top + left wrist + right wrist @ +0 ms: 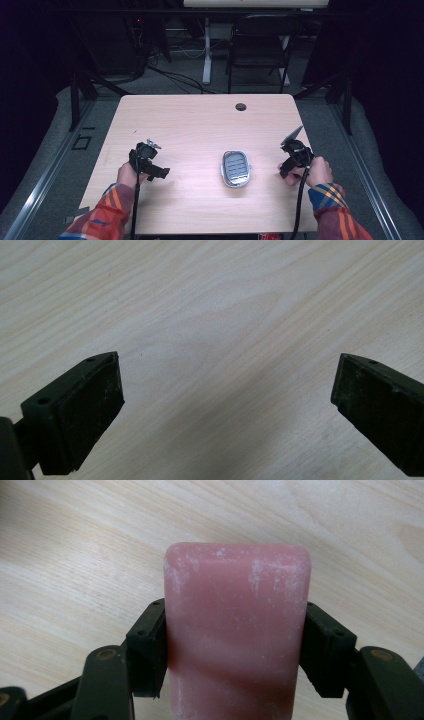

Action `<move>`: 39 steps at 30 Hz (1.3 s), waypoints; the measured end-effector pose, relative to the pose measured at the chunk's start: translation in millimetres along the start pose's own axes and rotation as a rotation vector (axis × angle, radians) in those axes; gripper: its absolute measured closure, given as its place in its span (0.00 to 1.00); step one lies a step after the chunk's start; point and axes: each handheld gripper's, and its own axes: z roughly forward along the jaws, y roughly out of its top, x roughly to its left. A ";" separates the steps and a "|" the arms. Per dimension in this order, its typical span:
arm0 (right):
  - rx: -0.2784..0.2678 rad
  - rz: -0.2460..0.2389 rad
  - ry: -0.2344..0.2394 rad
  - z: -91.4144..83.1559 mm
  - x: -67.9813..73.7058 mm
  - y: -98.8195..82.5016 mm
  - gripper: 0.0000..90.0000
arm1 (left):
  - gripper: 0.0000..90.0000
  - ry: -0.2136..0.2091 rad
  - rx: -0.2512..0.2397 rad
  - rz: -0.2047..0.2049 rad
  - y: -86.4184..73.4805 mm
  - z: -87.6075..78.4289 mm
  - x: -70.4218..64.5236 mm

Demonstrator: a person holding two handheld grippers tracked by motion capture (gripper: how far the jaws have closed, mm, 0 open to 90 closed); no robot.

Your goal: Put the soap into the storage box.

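The right gripper [235,650] clamped a pink soap [237,630]; it could slip out (soap is smooth). The left gripper [227,410] had its jaws apart, empty.

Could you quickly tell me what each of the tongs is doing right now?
Left tongs: open, nothing between the jaws.
Right tongs: closed on a pink soap bar.

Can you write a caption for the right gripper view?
Right hand-held gripper clamps a pink soap bar above the wooden table.

A pale wooden table [200,125] on grey carpet [60,150] — a black chair [260,45] behind, the room dark.
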 end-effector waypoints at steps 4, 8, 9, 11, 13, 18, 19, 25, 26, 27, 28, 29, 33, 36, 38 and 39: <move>-0.021 0.002 0.008 -1.5 6.9 1.5 0.41 | 0.00 -0.001 0.003 0.002 0.2 0.5 0.1; -0.013 -0.022 0.008 -2.2 14.7 4.5 0.41 | 0.00 -0.002 0.002 0.002 0.0 0.3 0.3; -0.013 -0.022 0.008 -2.2 14.7 4.5 0.41 | 0.00 -0.002 0.002 0.002 0.0 0.3 0.3; 0.010 -0.057 0.005 -3.9 20.4 7.7 0.41 | 0.00 -0.005 0.002 0.002 0.0 0.6 0.2; -0.013 -0.050 0.011 -2.7 25.4 7.9 0.41 | 0.00 -0.004 0.004 0.004 0.2 0.8 0.1; 0.005 -0.085 0.018 -5.3 33.6 11.8 0.41 | 0.00 -0.004 0.006 0.006 0.4 1.3 0.0; 0.016 -0.096 0.017 -6.1 34.8 12.7 0.41 | 0.00 -0.006 0.006 0.005 0.5 1.4 -0.1; 0.009 -0.097 0.025 -6.1 42.0 16.3 0.41 | 0.00 -0.006 0.009 0.011 1.9 2.8 -1.1; -0.004 -0.092 0.033 -5.4 45.0 16.9 0.41 | 0.00 -0.004 0.009 0.016 2.5 3.1 -1.8; -0.001 -0.094 0.030 -6.0 46.3 17.7 0.41 | 0.00 -0.005 0.008 0.019 2.6 3.3 -2.0; 0.010 -0.106 0.029 -7.2 47.0 18.7 0.41 | 0.00 -0.005 0.008 0.020 2.6 3.3 -2.2; -0.004 -0.097 0.031 -6.3 48.7 18.8 0.41 | 0.00 -0.004 0.008 0.021 2.7 3.3 -2.1; 0.004 -0.114 0.037 -8.5 53.3 22.8 0.41 | 0.00 -0.003 0.007 0.021 2.5 3.1 -1.8; 0.004 -0.115 0.045 -10.4 56.2 25.4 0.41 | 0.00 -0.002 0.010 0.020 2.5 3.0 -1.6; -0.005 -0.117 0.043 -11.6 57.6 26.3 0.41 | 0.00 -0.002 0.012 0.021 2.4 3.4 -1.4; -0.005 -0.117 0.043 -11.6 57.6 26.3 0.41 | 0.00 -0.002 0.012 0.021 2.4 3.4 -1.4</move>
